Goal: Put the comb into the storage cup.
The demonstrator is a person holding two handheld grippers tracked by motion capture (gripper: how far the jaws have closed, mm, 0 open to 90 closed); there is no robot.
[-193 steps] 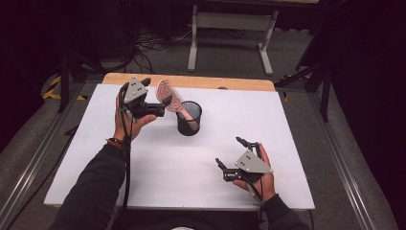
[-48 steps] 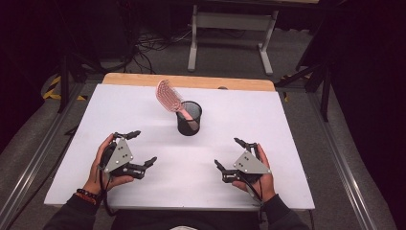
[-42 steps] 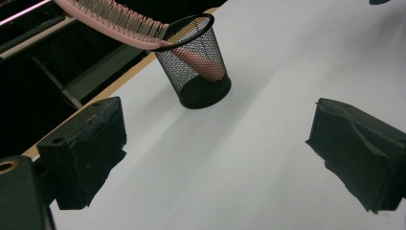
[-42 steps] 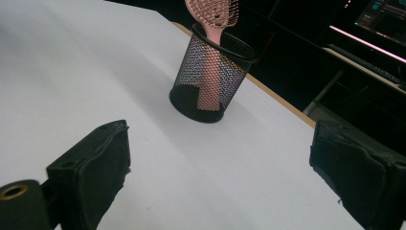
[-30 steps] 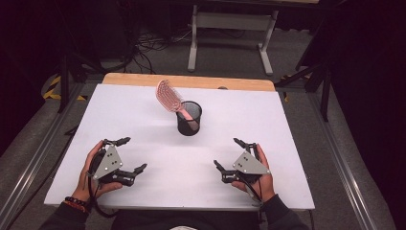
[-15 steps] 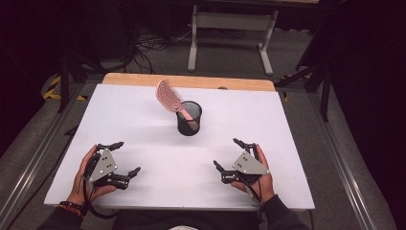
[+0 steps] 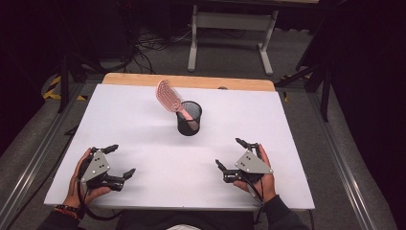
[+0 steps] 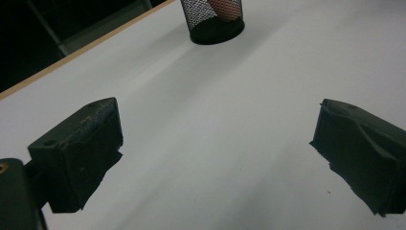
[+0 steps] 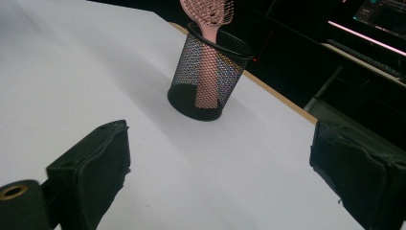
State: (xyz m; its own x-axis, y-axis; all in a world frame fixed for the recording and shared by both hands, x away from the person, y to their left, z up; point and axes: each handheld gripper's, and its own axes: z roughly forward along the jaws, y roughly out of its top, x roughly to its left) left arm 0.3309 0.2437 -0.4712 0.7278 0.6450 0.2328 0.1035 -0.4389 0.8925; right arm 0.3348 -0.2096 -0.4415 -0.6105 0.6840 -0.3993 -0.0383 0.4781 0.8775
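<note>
White table surface [image 7: 287, 120] is seen from above, with a black mesh cup [image 7: 189, 118] standing upright near its middle, toward the far edge. A pink hairbrush [image 7: 168, 95] is stood handle-down inside the cup, its bristled head leaning out over the rim to the left. The left gripper [image 7: 119, 161] is held low at the near left corner, its jaws spread wide apart with nothing between them. The right gripper [image 7: 230, 154] is held at the near right, its jaws likewise parted and empty. Both grippers are kept well apart from the cup. A wooden strip [image 7: 191, 81] is visible along the table's far edge.
</note>
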